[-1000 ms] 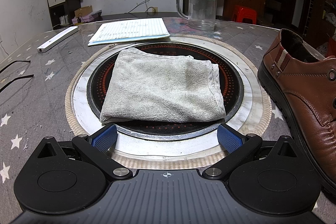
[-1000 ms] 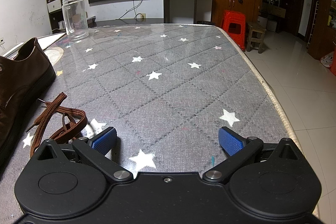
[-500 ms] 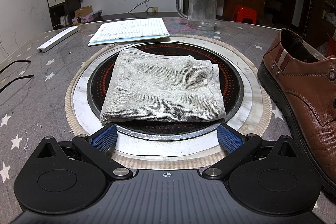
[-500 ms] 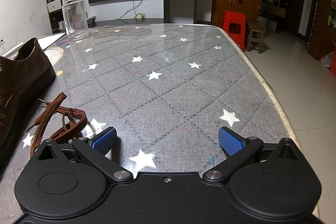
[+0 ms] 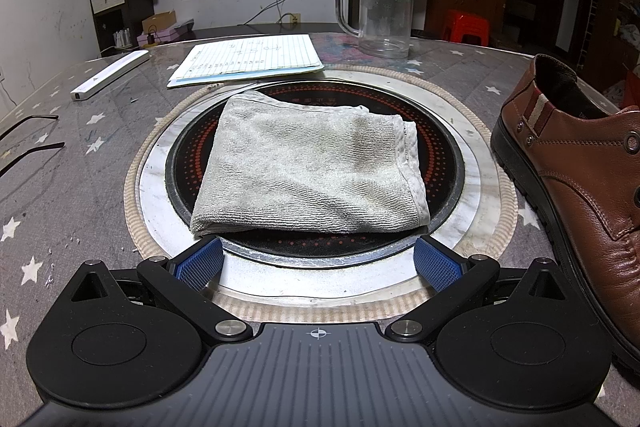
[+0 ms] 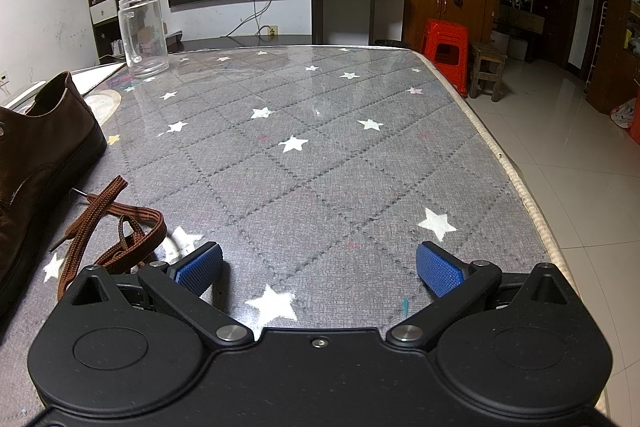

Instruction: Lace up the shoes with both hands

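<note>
Low, level, both hand-held grippers (image 5: 318, 261) (image 6: 320, 269) spread wide

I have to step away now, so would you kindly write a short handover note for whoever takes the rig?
Left gripper: jaws open, empty, facing the folded towel.
Right gripper: jaws open, empty, over bare tabletop.
Brown shoe stands between the two grippers; the eyelets in view are empty.
Brown lace lies loose in a heap beside the shoe, by the right gripper's left finger.
Done: nothing threaded yet.
Left: pick up the lace, thread the eyelets, tie.
</note>
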Motion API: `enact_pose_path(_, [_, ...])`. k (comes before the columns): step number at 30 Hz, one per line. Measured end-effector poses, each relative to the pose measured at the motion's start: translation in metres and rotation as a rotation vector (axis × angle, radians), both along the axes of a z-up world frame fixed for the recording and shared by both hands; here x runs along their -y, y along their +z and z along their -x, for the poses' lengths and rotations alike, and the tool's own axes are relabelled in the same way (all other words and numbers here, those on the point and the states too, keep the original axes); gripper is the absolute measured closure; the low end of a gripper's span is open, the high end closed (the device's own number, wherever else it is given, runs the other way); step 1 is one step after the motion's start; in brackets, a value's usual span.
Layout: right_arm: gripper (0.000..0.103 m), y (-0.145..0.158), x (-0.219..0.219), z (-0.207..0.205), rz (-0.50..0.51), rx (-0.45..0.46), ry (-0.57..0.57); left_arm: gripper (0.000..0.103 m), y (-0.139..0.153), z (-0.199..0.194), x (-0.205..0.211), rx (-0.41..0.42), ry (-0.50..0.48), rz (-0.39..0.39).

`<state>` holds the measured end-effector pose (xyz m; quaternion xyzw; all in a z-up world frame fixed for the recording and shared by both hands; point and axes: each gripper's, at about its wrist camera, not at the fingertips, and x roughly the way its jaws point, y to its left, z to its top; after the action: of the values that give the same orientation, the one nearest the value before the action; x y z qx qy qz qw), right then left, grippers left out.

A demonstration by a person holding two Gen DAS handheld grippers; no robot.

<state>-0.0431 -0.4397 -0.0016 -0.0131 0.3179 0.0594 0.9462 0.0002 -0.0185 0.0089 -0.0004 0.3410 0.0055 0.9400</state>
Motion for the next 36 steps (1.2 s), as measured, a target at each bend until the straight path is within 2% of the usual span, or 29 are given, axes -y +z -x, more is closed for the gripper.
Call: enact_pose_path(36, [0.0,0.0,0.0,0.0,0.0,0.0,0.0,0.0,0.0,-0.0015,0.0011,-0.004,0.024,0.0])
